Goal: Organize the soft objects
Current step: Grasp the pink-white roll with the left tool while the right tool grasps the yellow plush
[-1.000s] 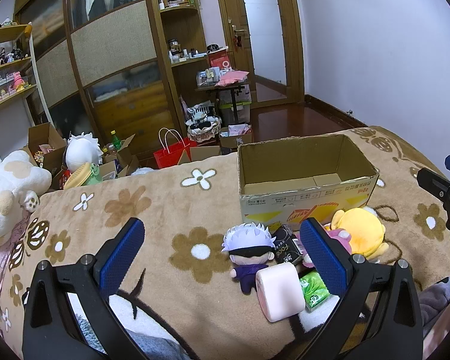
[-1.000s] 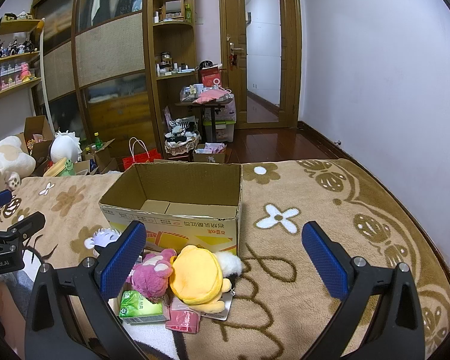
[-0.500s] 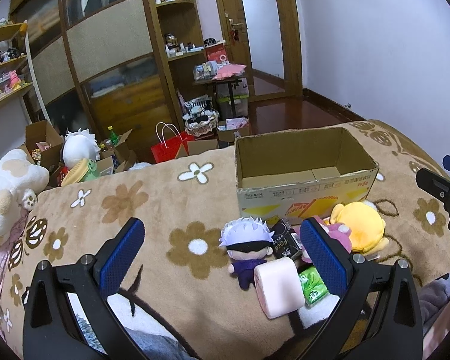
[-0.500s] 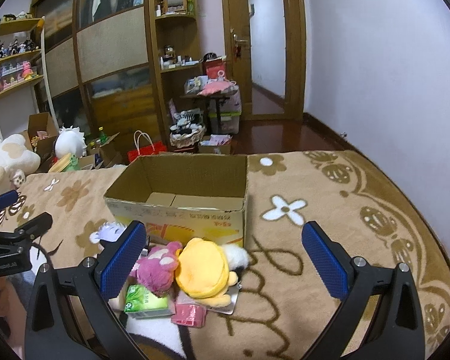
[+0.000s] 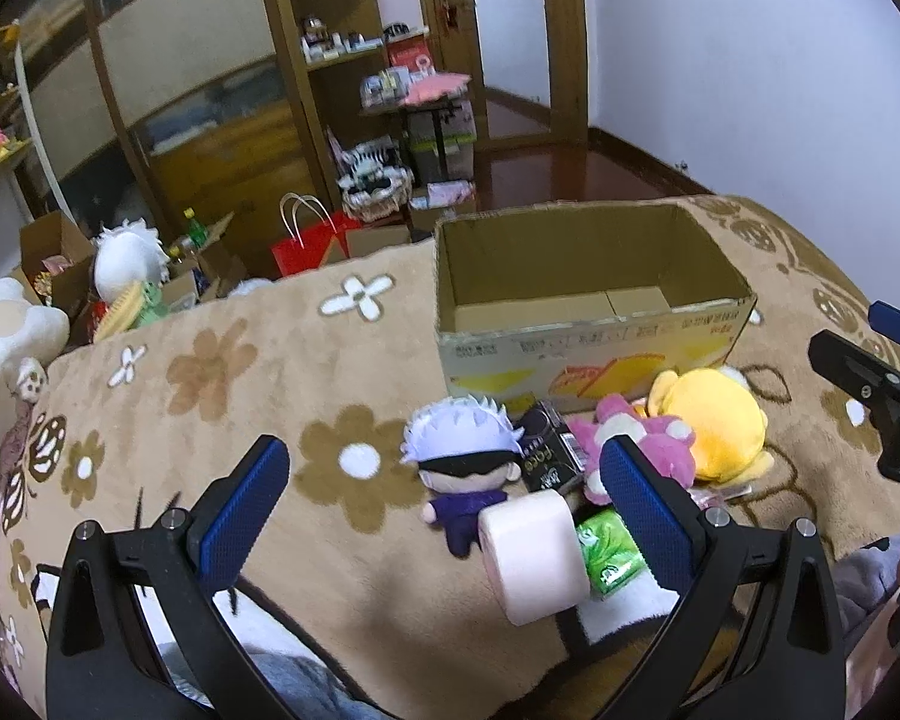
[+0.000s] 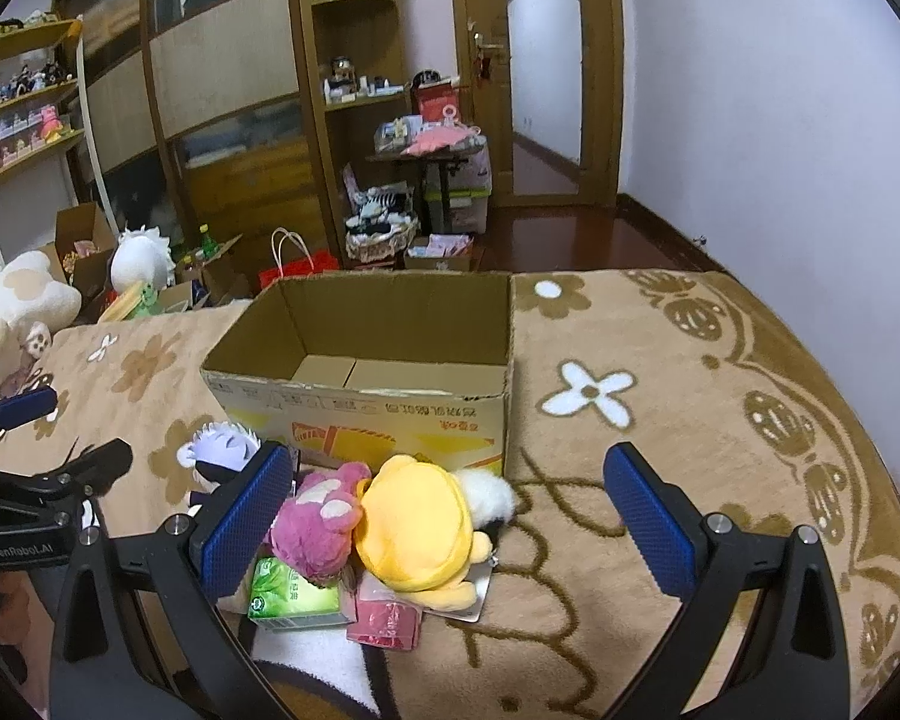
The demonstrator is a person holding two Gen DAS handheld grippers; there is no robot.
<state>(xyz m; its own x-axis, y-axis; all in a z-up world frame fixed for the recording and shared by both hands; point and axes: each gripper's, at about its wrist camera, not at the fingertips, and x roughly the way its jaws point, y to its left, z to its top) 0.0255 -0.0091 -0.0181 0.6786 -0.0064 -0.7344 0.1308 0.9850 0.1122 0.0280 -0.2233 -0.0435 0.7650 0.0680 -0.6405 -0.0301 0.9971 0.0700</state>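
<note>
Left gripper [image 5: 444,504]: jaws spread wide, nothing between the blue pads, held above the flowered blanket [image 5: 222,372].
Right gripper [image 6: 447,510]: also wide apart and holding nothing, over the toy pile.
Between the left fingers: a white-haired doll [image 5: 465,462] lies face up, with a pale pink roll [image 5: 534,555] touching its legs.
Left view only: the pink roll and a black packet [image 5: 549,456] between the doll and the pink plush [image 5: 636,450].
Right view only: a red-pink packet [image 6: 387,618] under the yellow plush [image 6: 420,528], and a white furry part [image 6: 489,495] at its far side.
Both views: a green tissue pack [image 6: 291,594] in front of the pink plush.
Cardboard box [image 6: 360,414]: open and empty, just behind the pile.
Beyond: a wooden wardrobe [image 6: 228,96], a red bag [image 5: 303,246] on the floor.
</note>
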